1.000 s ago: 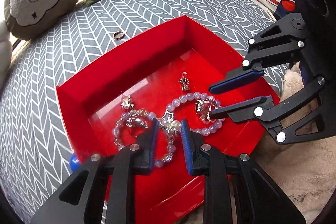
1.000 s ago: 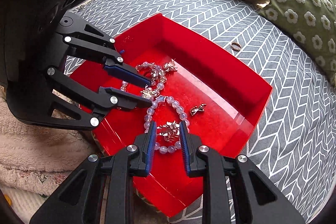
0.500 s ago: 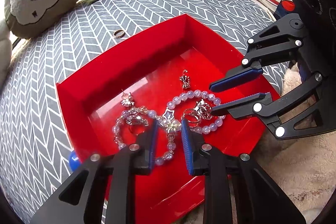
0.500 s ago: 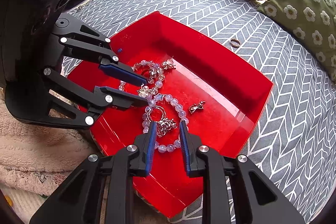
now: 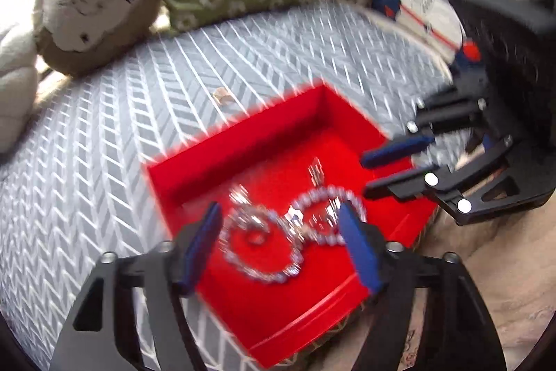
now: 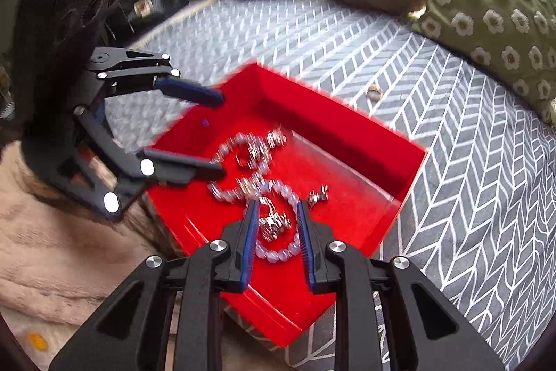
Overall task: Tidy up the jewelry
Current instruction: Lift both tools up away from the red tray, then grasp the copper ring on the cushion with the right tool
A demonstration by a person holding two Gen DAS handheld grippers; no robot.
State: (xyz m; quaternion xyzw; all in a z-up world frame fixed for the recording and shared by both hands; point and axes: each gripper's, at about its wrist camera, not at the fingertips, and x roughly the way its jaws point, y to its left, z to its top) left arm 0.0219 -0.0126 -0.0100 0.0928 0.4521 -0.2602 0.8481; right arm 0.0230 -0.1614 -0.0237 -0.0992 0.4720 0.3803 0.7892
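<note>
left gripper (image 5: 279, 240) jaws spread wide, right gripper (image 6: 277, 226) jaws parted

Jewelry (image 5: 288, 225) motion-blurred, ring (image 5: 222, 97) smeared, tray (image 6: 278, 329) corner blurred

The right gripper (image 6: 276, 230) is hovering with parted jaws over a silver charm (image 6: 274, 223) and pale beaded bracelet (image 6: 278, 254) lying in the red plastic tray (image 6: 347, 131).

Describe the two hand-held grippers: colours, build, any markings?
Both match. The left hand-held gripper and right hand-held gripper have black open-frame linkage arms with cut-outs, silver round pivot pins, and flat fingers faced with blue ribbed pads. Each mounts on a bulky black body. No cables, labels or sleeves visible.
</note>
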